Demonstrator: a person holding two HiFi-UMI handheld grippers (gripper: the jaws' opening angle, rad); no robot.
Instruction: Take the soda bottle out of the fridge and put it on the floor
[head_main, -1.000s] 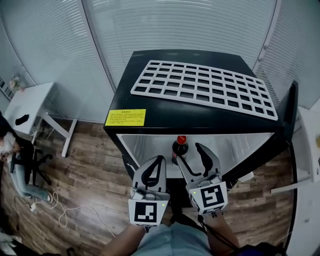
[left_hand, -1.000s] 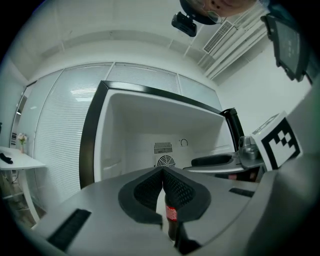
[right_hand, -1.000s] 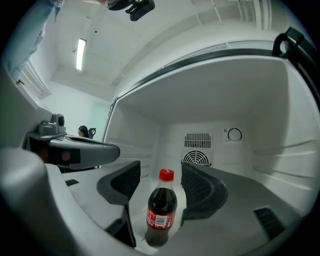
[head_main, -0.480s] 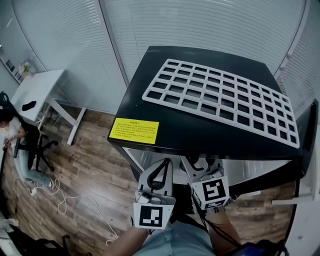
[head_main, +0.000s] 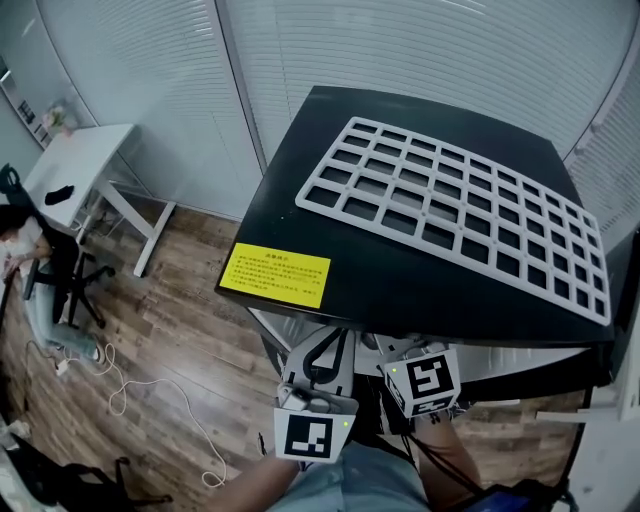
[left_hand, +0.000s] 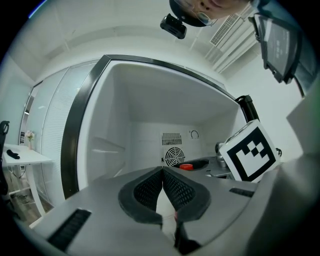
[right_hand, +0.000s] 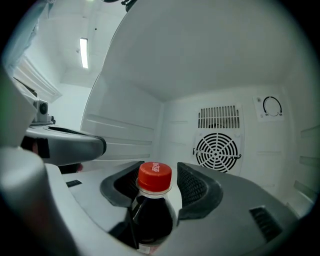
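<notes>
Closing its spread jaws around the soda bottle (right_hand: 152, 210), the right hand-held gripper (right_hand: 157, 173) had not yet pinched it inside the fridge (head_main: 400, 272).

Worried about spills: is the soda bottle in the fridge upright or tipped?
Upright: the dark plastic soda bottle stands vertical, red cap on top, inside the white fridge.

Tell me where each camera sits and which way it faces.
Head view: on the person's head, looking steeply down onto the fridge; left hand-held gripper, right hand-held gripper and forearms show.
Left gripper view: rides that gripper, faces into the fridge; its jaws together.
Right gripper view: likewise faces in; its jaws, just closing, flank the soda bottle.
Both gripper views show the back-wall fan.
</notes>
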